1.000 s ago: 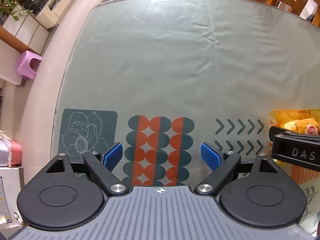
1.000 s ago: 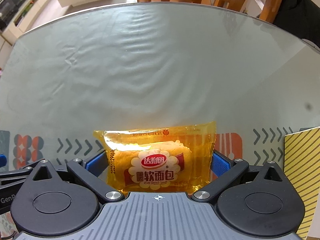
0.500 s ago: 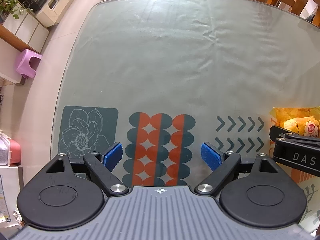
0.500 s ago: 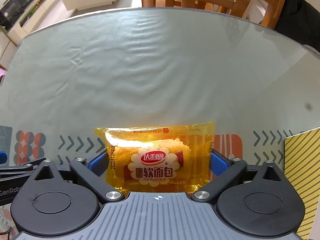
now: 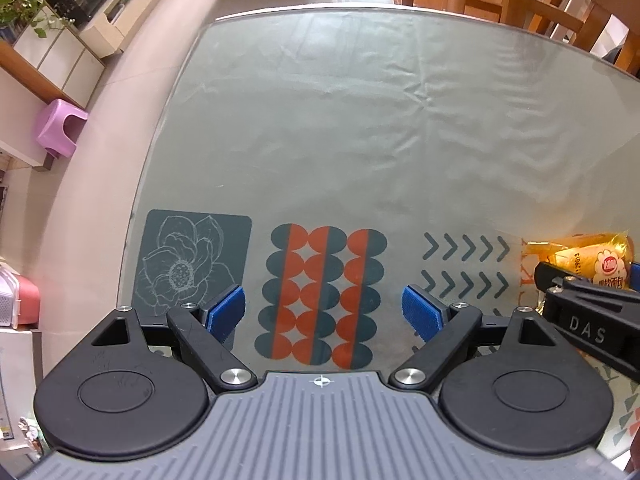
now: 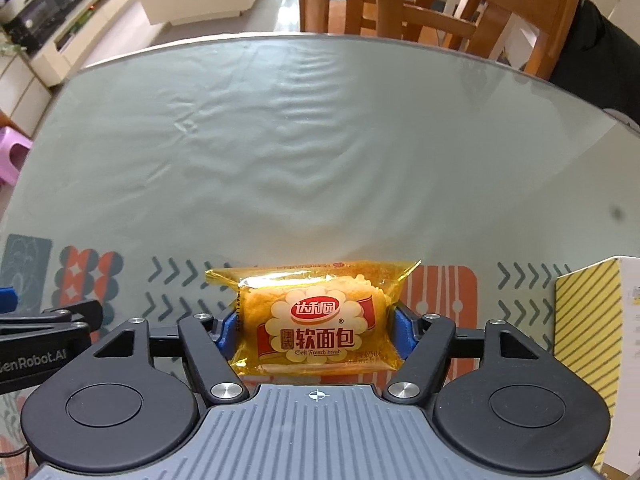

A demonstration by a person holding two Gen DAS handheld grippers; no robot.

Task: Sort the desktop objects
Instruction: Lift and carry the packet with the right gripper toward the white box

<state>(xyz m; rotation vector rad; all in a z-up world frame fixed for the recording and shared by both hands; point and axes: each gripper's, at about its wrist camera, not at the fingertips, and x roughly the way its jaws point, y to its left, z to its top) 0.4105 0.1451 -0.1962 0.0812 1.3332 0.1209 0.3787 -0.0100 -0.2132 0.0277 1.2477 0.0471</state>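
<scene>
A yellow packet of soft bread (image 6: 316,320) with a red and white label sits between the blue pads of my right gripper (image 6: 316,330), which is shut on it and squeezes its sides. The packet also shows at the far right of the left wrist view (image 5: 592,260), behind the right gripper's black body. My left gripper (image 5: 324,308) is open and empty, above the red and dark circle pattern (image 5: 324,292) on the table mat.
The glass table (image 6: 320,140) has a wrinkled grey-green cover. A yellow striped box (image 6: 588,340) stands at the right. A flower-print coaster (image 5: 192,260) lies at the left. Wooden chairs (image 6: 436,12) stand behind the far edge.
My right gripper has closed in on the bread packet, which is now pinched narrower between the pads. My left gripper has stayed open in place.
</scene>
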